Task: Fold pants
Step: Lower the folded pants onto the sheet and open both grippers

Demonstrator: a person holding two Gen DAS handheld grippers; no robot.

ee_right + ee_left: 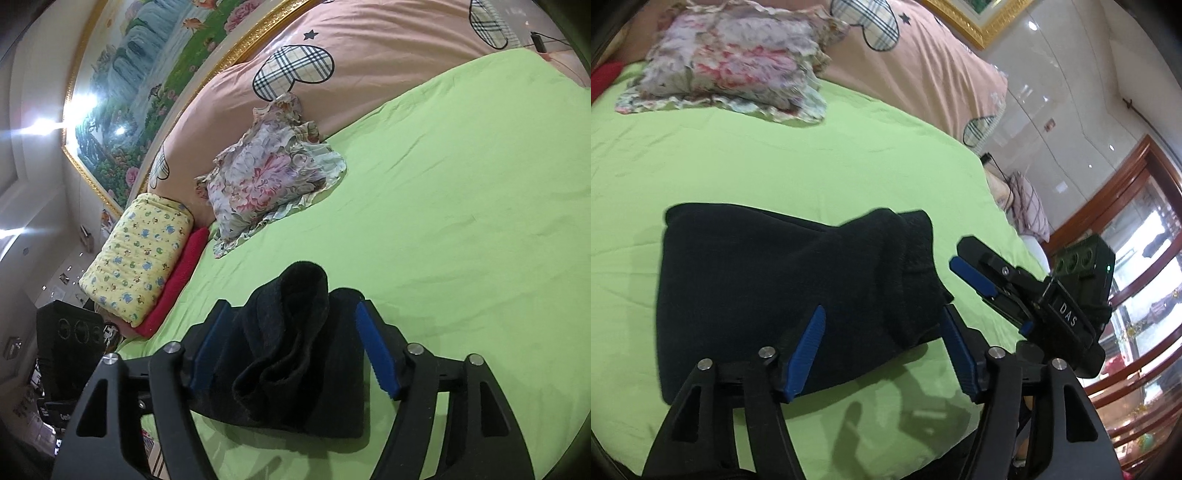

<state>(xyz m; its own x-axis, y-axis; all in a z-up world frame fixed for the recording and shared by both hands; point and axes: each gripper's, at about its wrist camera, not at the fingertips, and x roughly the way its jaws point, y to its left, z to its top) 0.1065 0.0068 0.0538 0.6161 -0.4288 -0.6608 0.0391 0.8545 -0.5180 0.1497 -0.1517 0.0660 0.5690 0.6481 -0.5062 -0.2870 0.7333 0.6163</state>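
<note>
On the green sheet [775, 155] of the bed, as the left wrist view gives it, one pair of dark pants [783, 273] is seen folded into a thick bundle, with a rolled edge raised along its right side. One floral pillow [735, 62] is counted at the far end of the sheet, and behind it a pink cover [923, 62] printed with plaid hearts is laid. The left gripper [882, 350] is held low over the near edge of the bundle with its two blue-padded fingers [807, 350] set wide apart; no cloth is gripped between them. The right gripper [964, 288] is seen beside the bundle's right end, clear of the cloth. A pale glossy wall, a gilt picture frame [975, 26] and a wooden glazed cabinet [1137, 236] are seen to the right. From the right wrist view, the same single pants bundle [295, 365] is seen lying between the spread fingers [376, 354] of the right gripper [291, 354], whose pads are not pressed on it. One floral pillow [266, 177], one yellow printed quilt [140, 258] and one red folded cloth [177, 280] are counted at the head of the bed, and one framed landscape painting [147, 85] is hung above.
</note>
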